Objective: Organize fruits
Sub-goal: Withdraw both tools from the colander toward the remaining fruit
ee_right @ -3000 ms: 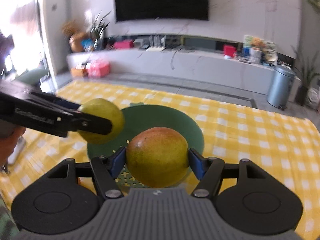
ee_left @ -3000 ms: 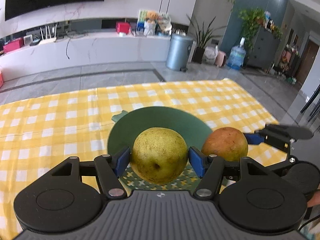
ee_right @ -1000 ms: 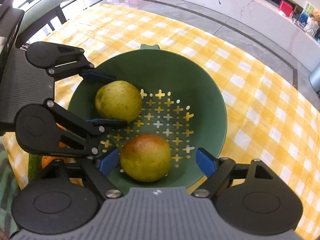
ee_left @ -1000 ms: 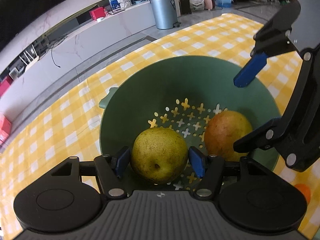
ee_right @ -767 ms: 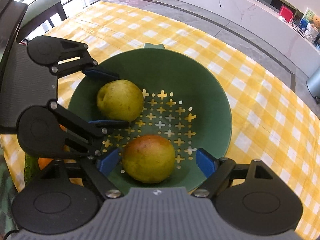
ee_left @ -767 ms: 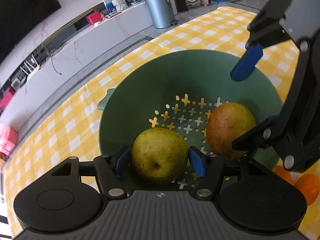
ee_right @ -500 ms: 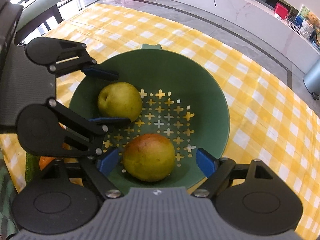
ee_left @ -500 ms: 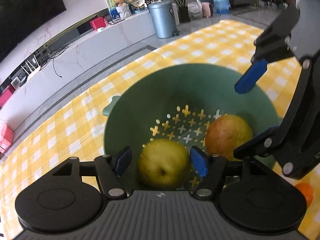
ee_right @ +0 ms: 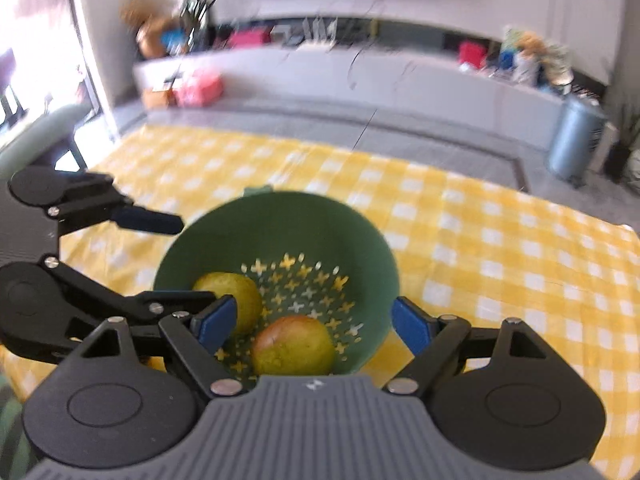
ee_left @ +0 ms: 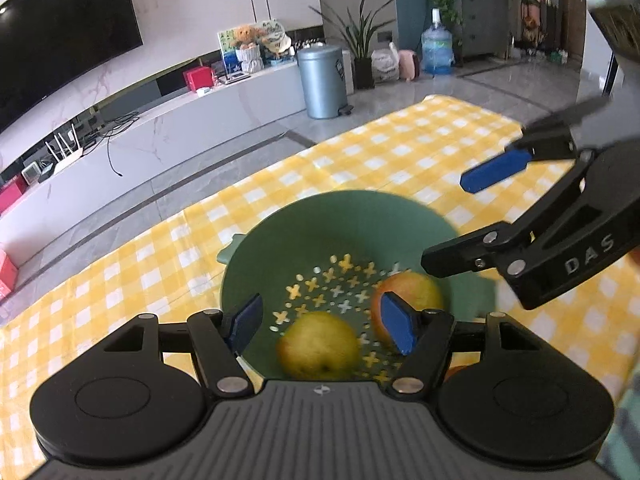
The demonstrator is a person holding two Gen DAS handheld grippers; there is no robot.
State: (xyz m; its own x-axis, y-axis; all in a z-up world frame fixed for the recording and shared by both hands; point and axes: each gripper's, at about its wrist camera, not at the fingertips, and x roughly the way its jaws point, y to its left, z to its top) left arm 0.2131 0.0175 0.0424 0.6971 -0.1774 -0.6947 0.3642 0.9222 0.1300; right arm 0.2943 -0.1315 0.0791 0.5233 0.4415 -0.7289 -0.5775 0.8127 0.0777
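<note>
A green colander bowl (ee_left: pixel 340 232) stands on the yellow checked cloth. Two fruits lie loose in it: a yellow-green pear (ee_left: pixel 318 346) and a red-and-yellow mango (ee_left: pixel 416 292). My left gripper (ee_left: pixel 320 318) hangs open above the near rim, and its blue pads (ee_left: pixel 394 326) touch neither fruit. My right gripper (ee_left: pixel 472 216) comes in from the right, above the bowl's far side, jaws wide. In the right wrist view the bowl (ee_right: pixel 280 208) holds the pear (ee_right: pixel 232 300) and mango (ee_right: pixel 294 346). There the right gripper (ee_right: pixel 312 322) is open above them, and the left gripper (ee_right: pixel 172 260) sits open at the left.
The checked tablecloth (ee_left: pixel 420 148) covers the table, whose far edge lies beyond the bowl. A sliver of an orange fruit (ee_left: pixel 456 369) shows beside the bowl under my left finger. A green chair (ee_right: pixel 40 136) stands past the table's left side. A hand (ee_left: pixel 634 258) holds the right gripper.
The left jaws widened and let go of the pear, which stays in the bowl. Both grippers rose and drew back, so the bowl now looks smaller and lower.
</note>
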